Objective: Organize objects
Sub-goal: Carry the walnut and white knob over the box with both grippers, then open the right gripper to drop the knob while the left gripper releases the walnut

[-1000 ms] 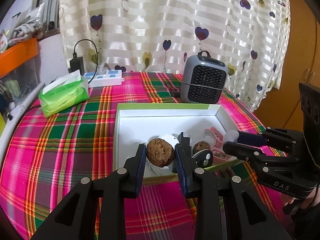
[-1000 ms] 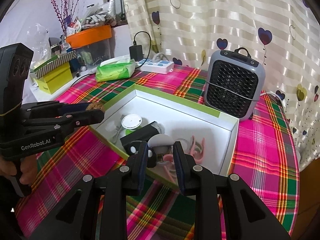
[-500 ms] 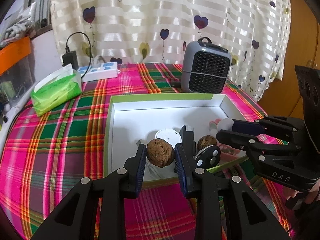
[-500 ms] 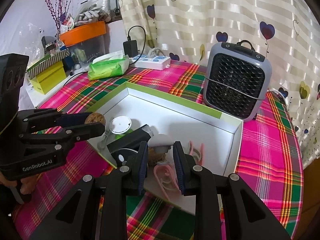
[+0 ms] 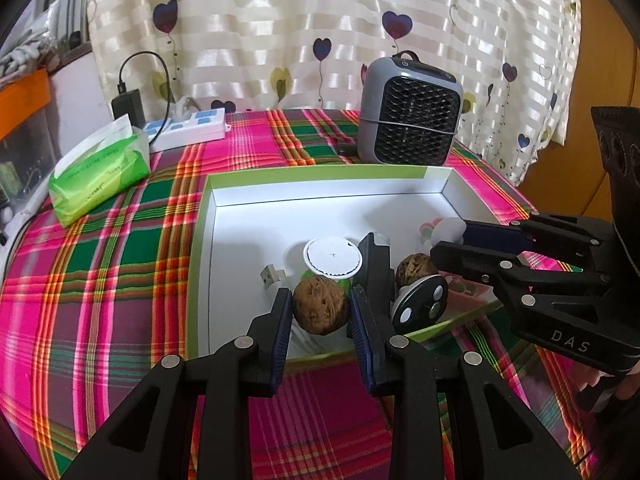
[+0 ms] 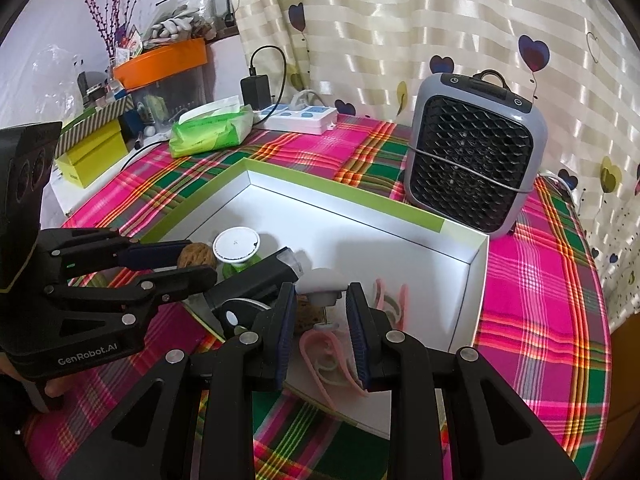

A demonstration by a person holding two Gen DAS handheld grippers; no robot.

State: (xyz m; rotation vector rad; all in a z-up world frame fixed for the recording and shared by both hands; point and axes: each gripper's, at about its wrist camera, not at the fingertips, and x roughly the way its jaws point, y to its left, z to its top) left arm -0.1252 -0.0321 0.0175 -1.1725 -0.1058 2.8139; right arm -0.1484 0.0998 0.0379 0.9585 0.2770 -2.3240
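My left gripper [image 5: 320,312] is shut on a brown walnut [image 5: 319,310] and holds it over the near edge of the white box with green rim [image 5: 320,172]. My right gripper [image 6: 321,300] is shut on a white mushroom-shaped object [image 6: 325,285] over the box's right part. In the box lie a second walnut [image 5: 414,267], a white round lid on a green base [image 5: 333,258], a USB plug [image 5: 273,276], a black device with a round button face [image 5: 420,304] and pink clips [image 6: 390,300].
A grey mini heater [image 5: 410,114] stands behind the box. A green tissue pack [image 5: 100,176] and a white power strip [image 5: 188,130] lie at the back left on the plaid tablecloth [image 5: 100,280]. An orange bin [image 6: 160,60] and yellow box [image 6: 92,152] stand left.
Both grippers have moved forward over the box, holding their objects. The walnut now hangs over the box's near part and the white mushroom-shaped object is further in.
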